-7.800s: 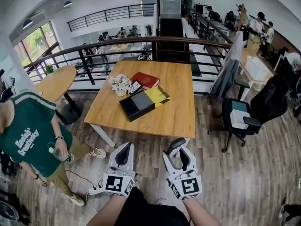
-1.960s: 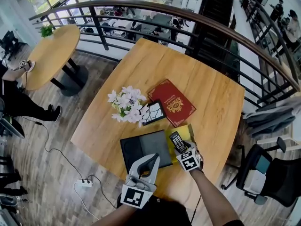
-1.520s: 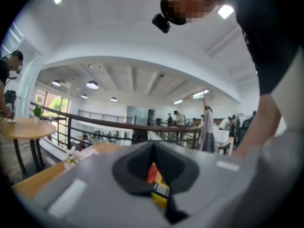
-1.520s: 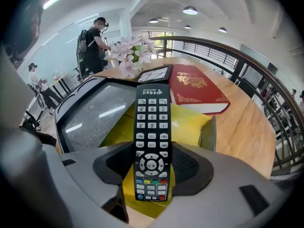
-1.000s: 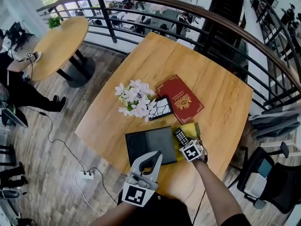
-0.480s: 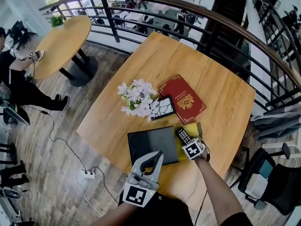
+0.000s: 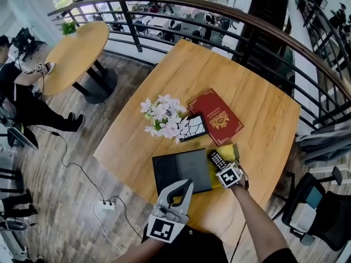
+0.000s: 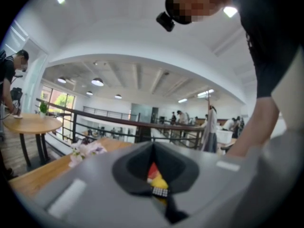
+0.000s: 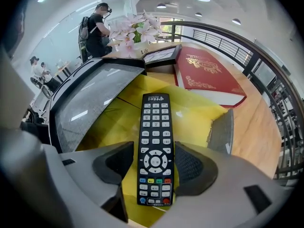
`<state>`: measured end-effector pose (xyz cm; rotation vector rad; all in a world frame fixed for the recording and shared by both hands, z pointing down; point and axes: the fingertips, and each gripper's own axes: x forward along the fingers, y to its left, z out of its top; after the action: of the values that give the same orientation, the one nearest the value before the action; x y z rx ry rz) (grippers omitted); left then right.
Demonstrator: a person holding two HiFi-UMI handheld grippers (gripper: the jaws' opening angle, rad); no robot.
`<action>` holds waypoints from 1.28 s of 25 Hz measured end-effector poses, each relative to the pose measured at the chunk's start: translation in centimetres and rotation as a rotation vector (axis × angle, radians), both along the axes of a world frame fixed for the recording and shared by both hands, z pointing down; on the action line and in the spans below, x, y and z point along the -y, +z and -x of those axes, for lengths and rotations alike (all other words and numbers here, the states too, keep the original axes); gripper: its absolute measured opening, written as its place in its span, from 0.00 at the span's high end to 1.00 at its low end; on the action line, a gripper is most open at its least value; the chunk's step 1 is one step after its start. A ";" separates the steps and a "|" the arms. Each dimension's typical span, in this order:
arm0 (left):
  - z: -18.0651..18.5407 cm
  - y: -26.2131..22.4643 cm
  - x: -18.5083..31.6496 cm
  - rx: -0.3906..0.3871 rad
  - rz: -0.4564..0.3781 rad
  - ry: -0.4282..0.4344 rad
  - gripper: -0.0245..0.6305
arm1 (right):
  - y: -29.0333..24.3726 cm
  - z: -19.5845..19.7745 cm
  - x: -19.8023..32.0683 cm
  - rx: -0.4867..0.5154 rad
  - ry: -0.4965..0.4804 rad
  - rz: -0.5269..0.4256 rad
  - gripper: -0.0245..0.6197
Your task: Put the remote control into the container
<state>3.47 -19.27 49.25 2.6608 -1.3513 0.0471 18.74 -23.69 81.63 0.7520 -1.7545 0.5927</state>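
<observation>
My right gripper (image 7: pixel 222 167) (image 9: pixel 156 165) is shut on the black remote control (image 7: pixel 217 159) (image 9: pixel 155 146), gripping its lower half with the keypad facing up. The remote hangs over the open yellow container (image 7: pixel 226 150) (image 9: pixel 199 120) near the table's front right. A grey flap (image 9: pixel 221 131) stands at the container's right side. My left gripper (image 7: pixel 188 184) (image 8: pixel 153 148) is shut and empty, held low in front of the table edge, short of the black box (image 7: pixel 181 171) (image 9: pixel 90 103).
On the wooden table (image 7: pixel 181 81) are white flowers (image 7: pixel 164 116), a patterned card (image 7: pixel 192 127) and a red book (image 7: pixel 216 116) (image 9: pixel 209 72) behind the container. A railing (image 7: pixel 230 15) runs behind. A round table (image 7: pixel 77 51) and a person (image 7: pixel 22 92) are at the left, an office chair (image 7: pixel 318 207) at the right.
At first both grippers hung empty, well back from the table. Over the last two seconds the right gripper keeps the remote over the yellow container; only the camera has drifted slightly.
</observation>
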 end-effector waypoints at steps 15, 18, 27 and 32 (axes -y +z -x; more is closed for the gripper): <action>-0.2 0.1 -0.8 -0.050 0.046 -0.018 0.97 | -4.7 -0.4 -0.2 0.130 0.144 -0.111 0.57; 0.4 0.3 -0.7 -0.041 0.036 -0.025 0.97 | -6.7 -0.2 -0.4 0.159 0.164 -0.155 0.57; 1.4 -1.9 0.7 -0.089 0.012 0.082 0.97 | -15.2 3.7 -1.6 0.325 0.304 -0.310 0.57; 2.3 -3.0 1.0 -0.102 0.014 0.165 0.97 | -20.1 6.8 -3.3 0.414 0.398 -0.393 0.57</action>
<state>1.14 -20.27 46.27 2.7166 -1.0955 -0.0590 11.97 -20.43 61.53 1.3480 -2.1527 0.7140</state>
